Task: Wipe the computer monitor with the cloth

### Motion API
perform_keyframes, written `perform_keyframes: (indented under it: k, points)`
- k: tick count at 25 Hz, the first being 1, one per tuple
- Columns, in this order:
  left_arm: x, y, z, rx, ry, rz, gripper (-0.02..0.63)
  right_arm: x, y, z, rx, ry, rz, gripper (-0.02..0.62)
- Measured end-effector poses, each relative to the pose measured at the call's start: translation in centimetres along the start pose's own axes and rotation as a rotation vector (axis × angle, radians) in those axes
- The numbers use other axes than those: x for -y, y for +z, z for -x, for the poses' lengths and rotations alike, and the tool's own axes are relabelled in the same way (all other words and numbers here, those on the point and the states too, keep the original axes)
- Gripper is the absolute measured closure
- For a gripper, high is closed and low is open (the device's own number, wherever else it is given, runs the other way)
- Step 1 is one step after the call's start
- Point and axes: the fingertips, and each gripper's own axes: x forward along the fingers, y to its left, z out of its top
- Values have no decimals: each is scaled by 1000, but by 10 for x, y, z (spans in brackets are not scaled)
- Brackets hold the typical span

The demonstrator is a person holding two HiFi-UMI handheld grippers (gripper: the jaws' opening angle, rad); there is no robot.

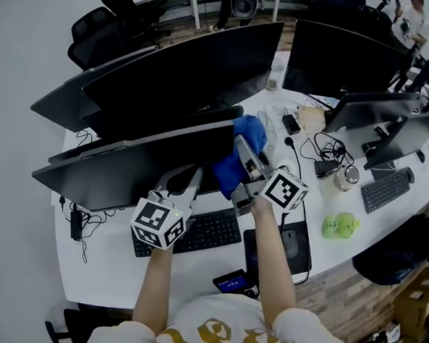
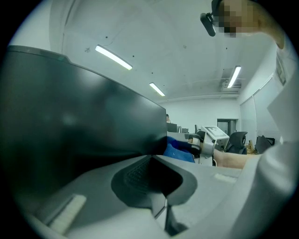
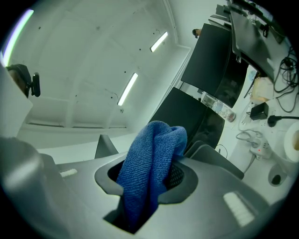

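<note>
Our right claw (image 1: 245, 165) is clamped on the blue terry cloth (image 3: 149, 163). Its soft, looped folds bulge past the tips against the right-hand edge of the dark, glossy monitor (image 1: 128, 165). To that claw's left the flat screen stretches broad. Our left claw (image 1: 179, 179), jaws together on nothing, sits at the monitor's lower edge, the black keyboard (image 1: 207, 232) just to its right.
</note>
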Motion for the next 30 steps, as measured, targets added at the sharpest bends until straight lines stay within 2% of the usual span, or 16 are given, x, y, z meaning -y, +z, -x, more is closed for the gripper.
perform_keyframes:
  k: [16,30]
  points:
    - [0,-43,-4,-68,-7,18,606,39,-33,10,-59,-64,-55,431]
    - [-3,-58,-7,-90,-2,45,606,71,-63,25,-85,-135,-105,431]
